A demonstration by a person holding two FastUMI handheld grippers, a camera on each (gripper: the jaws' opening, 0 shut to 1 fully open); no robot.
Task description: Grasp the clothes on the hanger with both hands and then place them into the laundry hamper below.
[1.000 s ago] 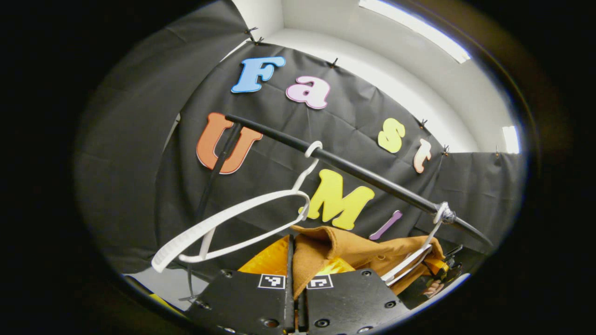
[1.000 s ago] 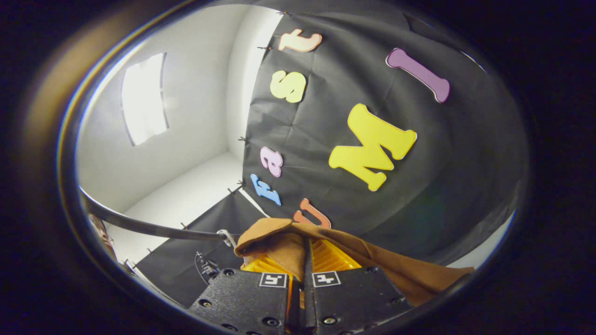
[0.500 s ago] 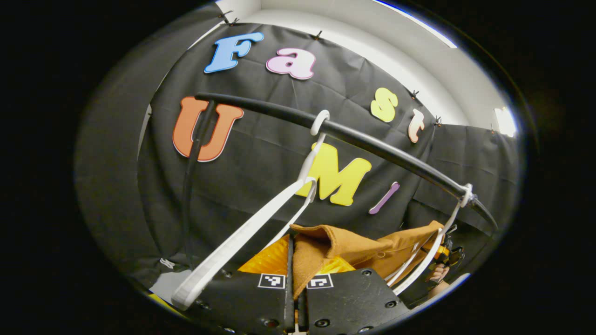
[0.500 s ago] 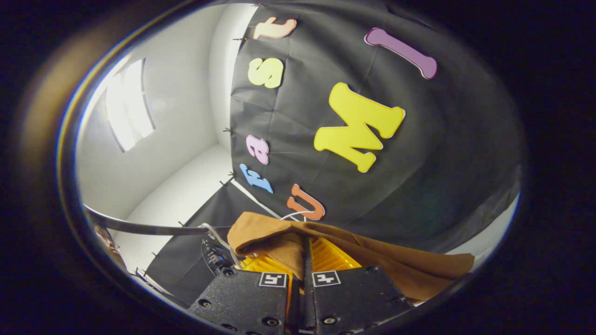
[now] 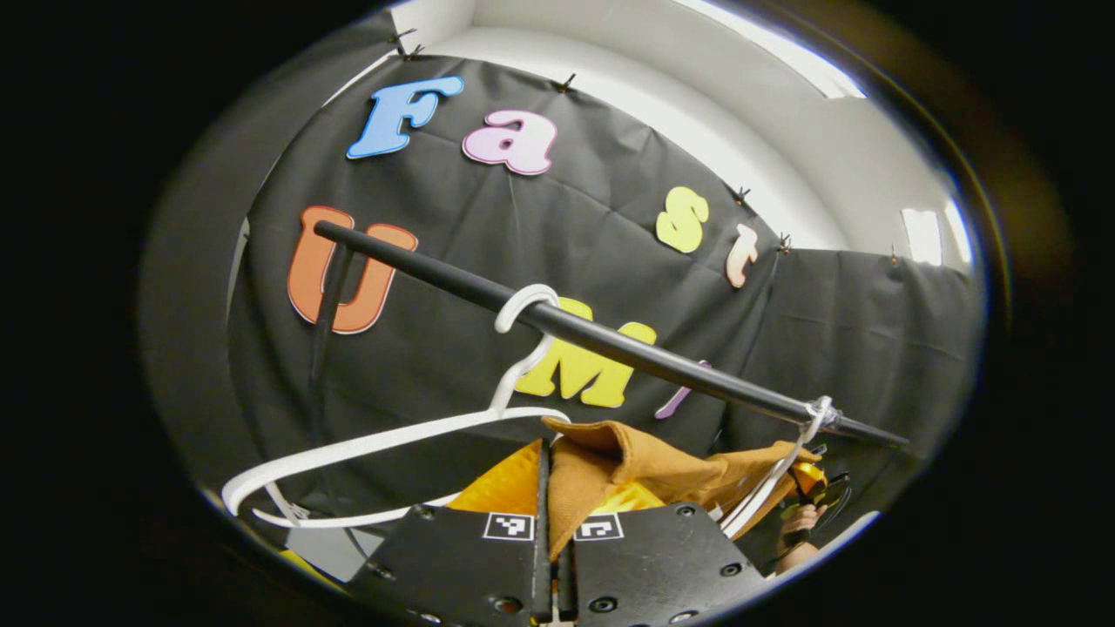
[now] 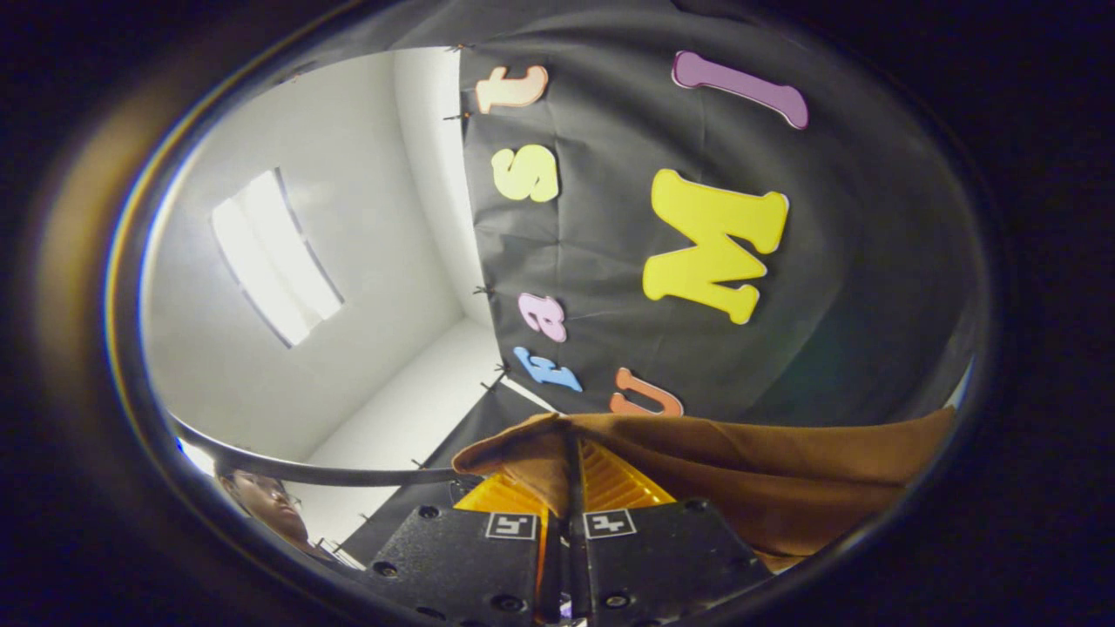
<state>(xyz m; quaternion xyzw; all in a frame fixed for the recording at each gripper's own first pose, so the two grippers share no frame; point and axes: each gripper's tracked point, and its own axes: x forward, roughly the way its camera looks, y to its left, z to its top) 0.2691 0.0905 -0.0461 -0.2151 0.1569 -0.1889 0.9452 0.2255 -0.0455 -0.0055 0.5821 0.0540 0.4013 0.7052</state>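
A brown garment (image 5: pixel 662 475) is pinched at its collar by my left gripper (image 5: pixel 547 475), which is shut on the cloth. The same brown garment (image 6: pixel 766 475) stretches to the right in the right gripper view, and my right gripper (image 6: pixel 571 475) is shut on a fold of it. A bare white hanger (image 5: pixel 383 448) hangs by its hook from the black rail (image 5: pixel 610 344), to the left of the garment. A second white hanger (image 5: pixel 775 479) hangs at the rail's right end, against the garment. The other gripper (image 5: pixel 819 496), with a hand on it, shows beyond that.
The black rail (image 6: pixel 331 475) crosses low at the left of the right gripper view, with a person's head under it. A black upright post (image 5: pixel 327 305) holds the rail's left end. White walls and ceiling lights lie above the booth cloth.
The bare white hanger has swung from steeply tilted back to nearly level. In the right gripper view the garment now spreads farther right. Both grippers stay shut on the cloth.
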